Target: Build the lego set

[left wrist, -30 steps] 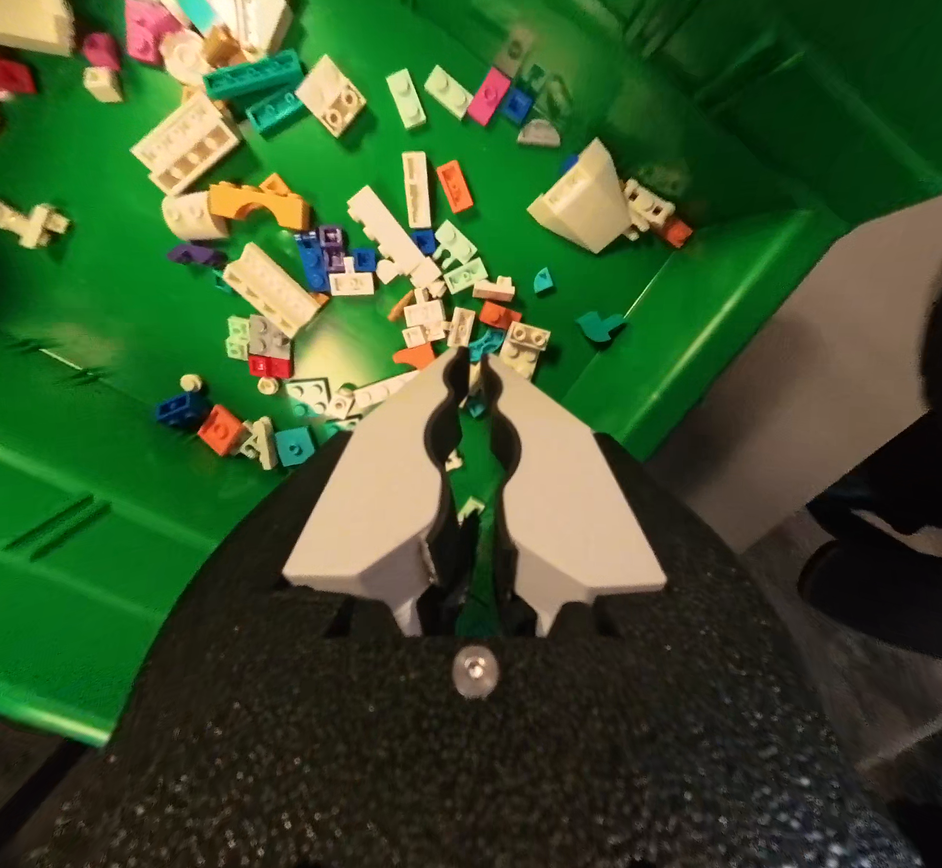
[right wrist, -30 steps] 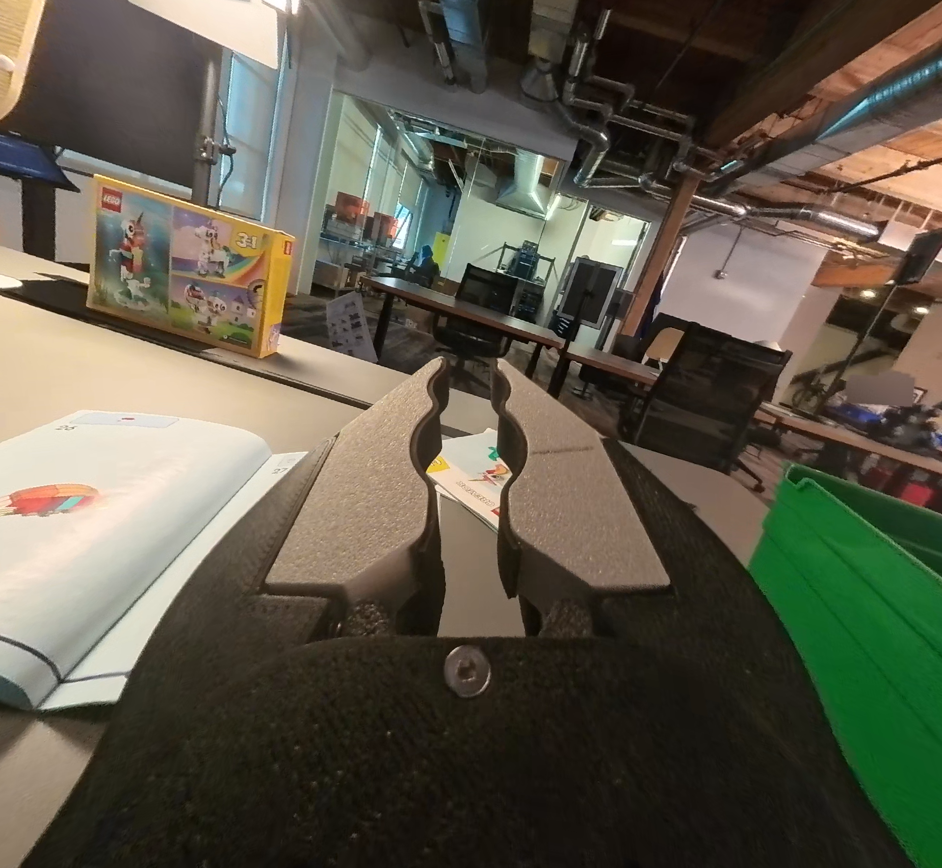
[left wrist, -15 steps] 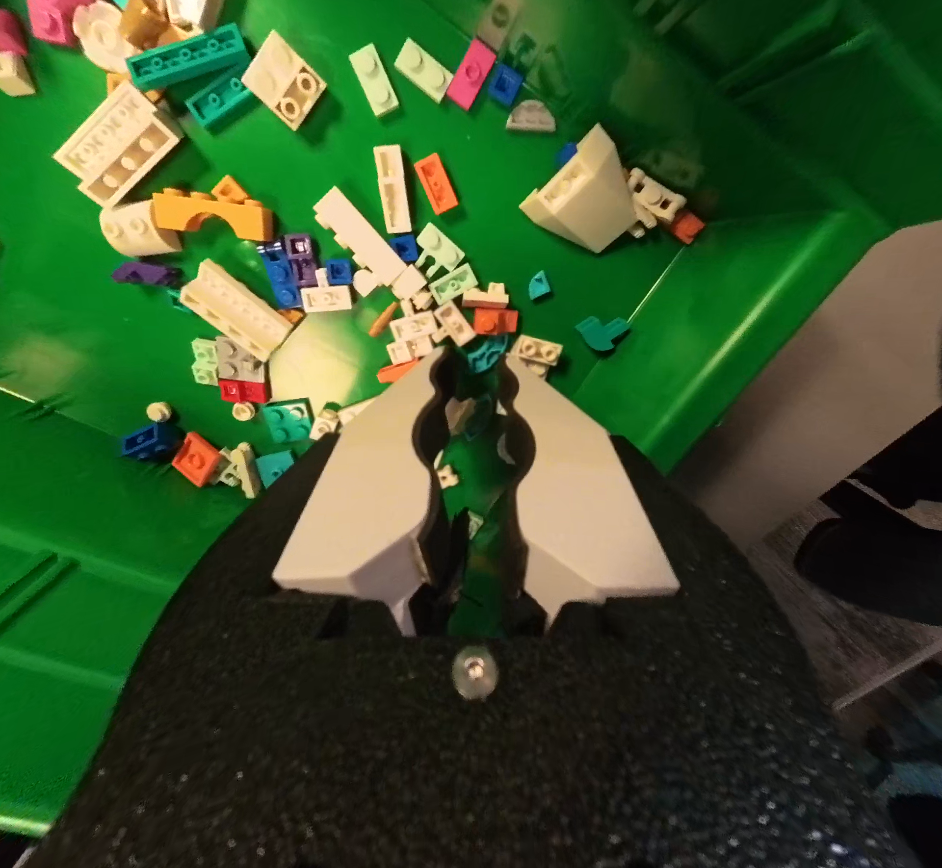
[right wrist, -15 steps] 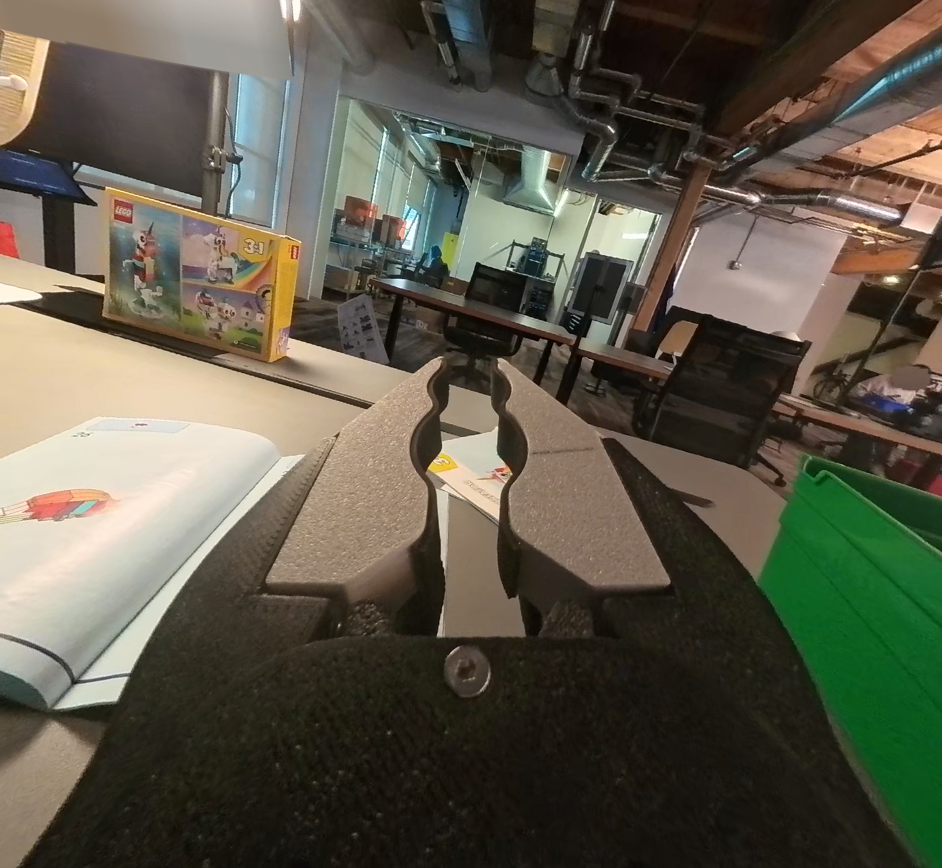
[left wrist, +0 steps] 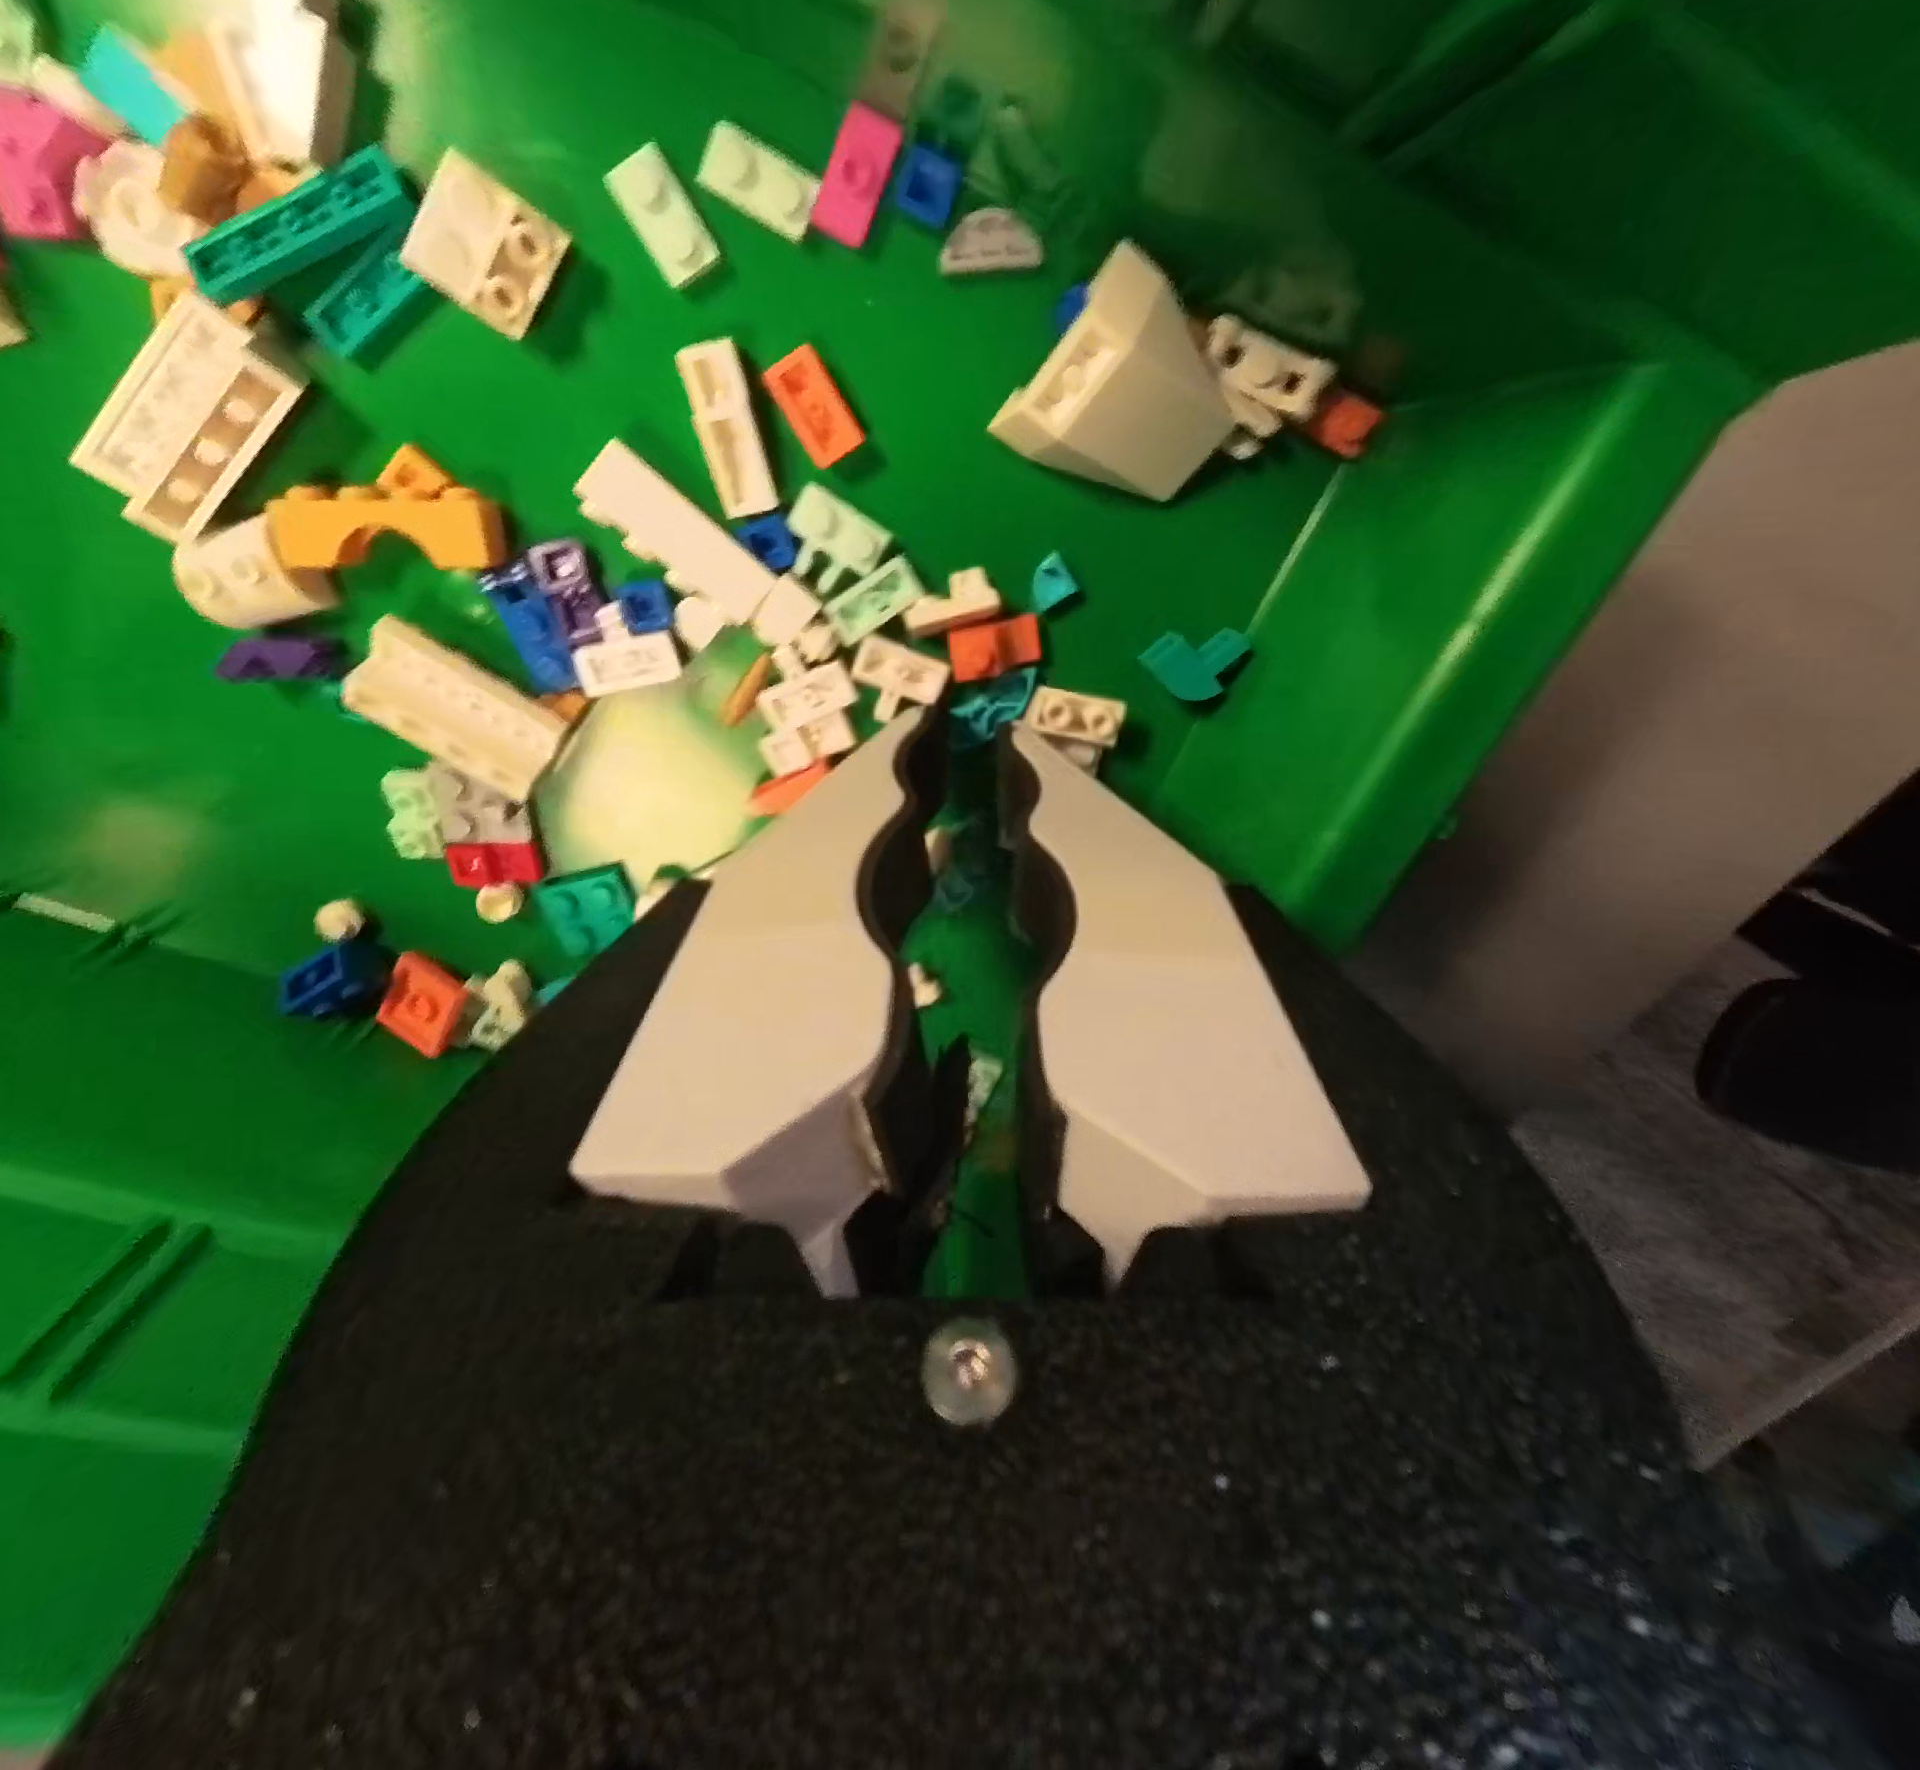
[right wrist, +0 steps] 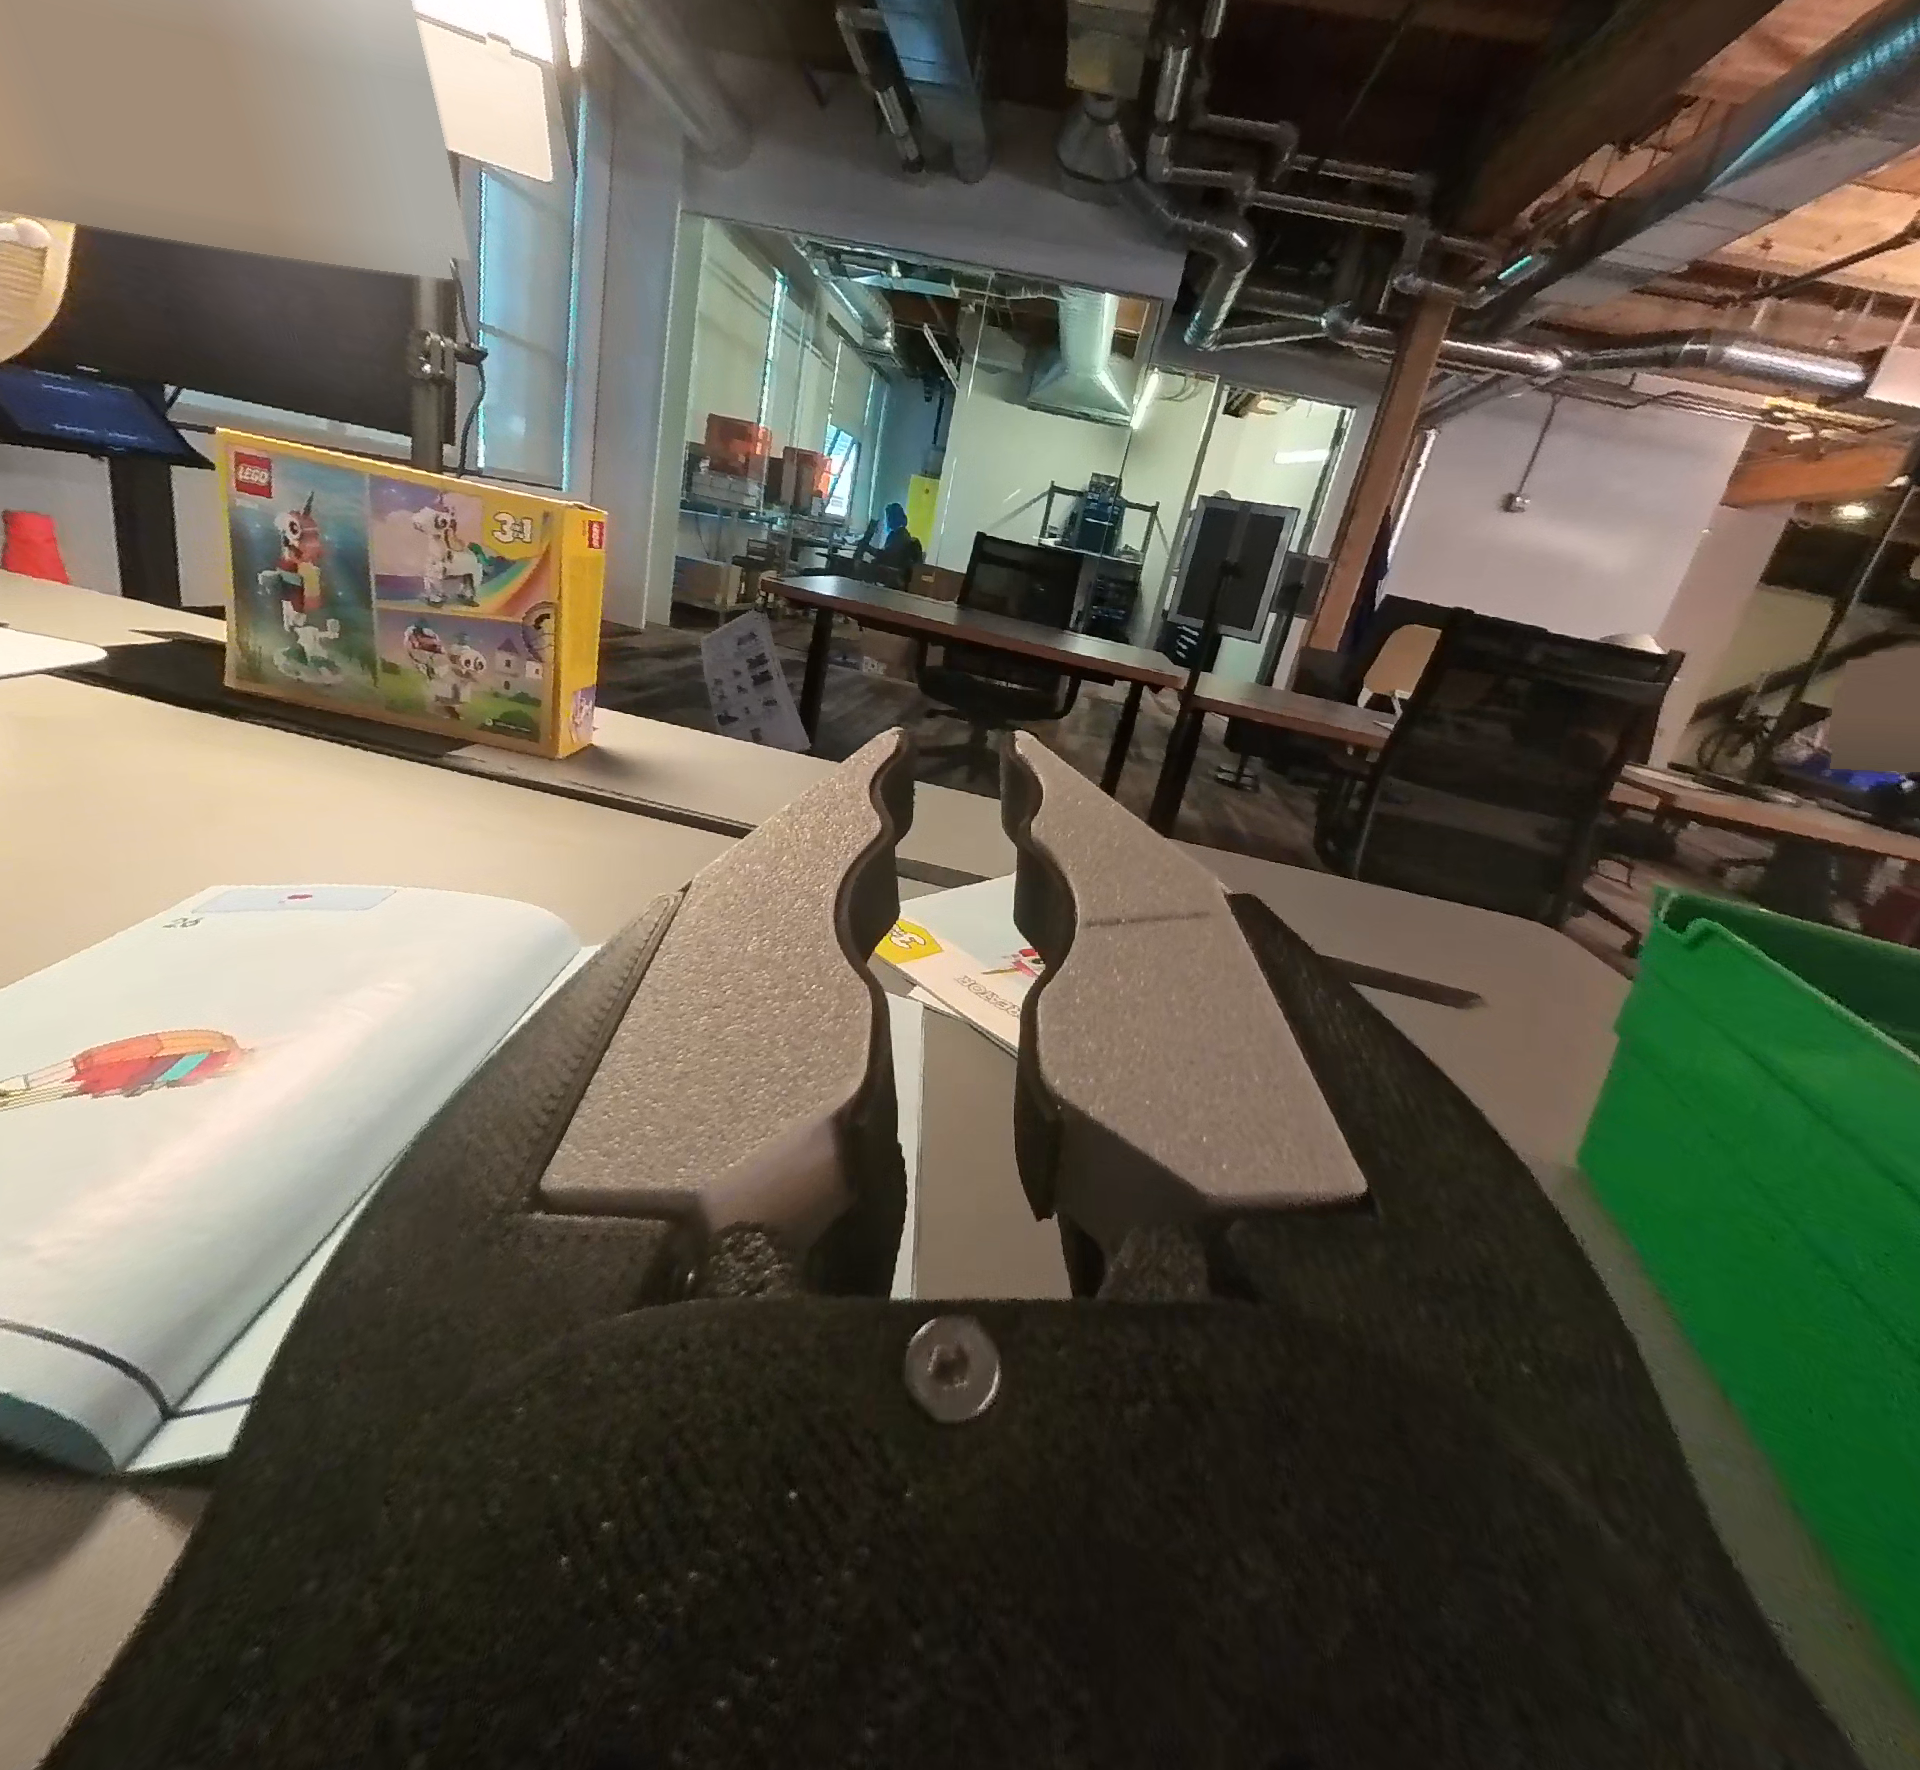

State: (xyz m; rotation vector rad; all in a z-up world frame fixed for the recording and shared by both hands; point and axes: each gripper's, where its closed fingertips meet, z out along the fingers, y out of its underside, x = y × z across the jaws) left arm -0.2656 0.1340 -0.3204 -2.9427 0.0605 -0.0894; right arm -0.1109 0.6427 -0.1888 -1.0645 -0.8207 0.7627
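While the left gripper (left wrist: 968, 733) hangs inside the green bin (left wrist: 1382, 660), jaws slightly parted and empty, its tips near the loose bricks (left wrist: 665, 567) by the bin's right wall, the right gripper (right wrist: 958, 752), likewise parted, faces bare tabletop (right wrist: 260, 785) between booklet (right wrist: 208, 1076) and bin

- Loose bricks (left wrist: 665, 557) lie scattered in the bin (left wrist: 1382, 640).
- Bin (right wrist: 1766, 1149) sits on the table (right wrist: 156, 806), right of the open booklet (right wrist: 208, 1076).
- Set box (right wrist: 410, 608) stands behind the booklet.
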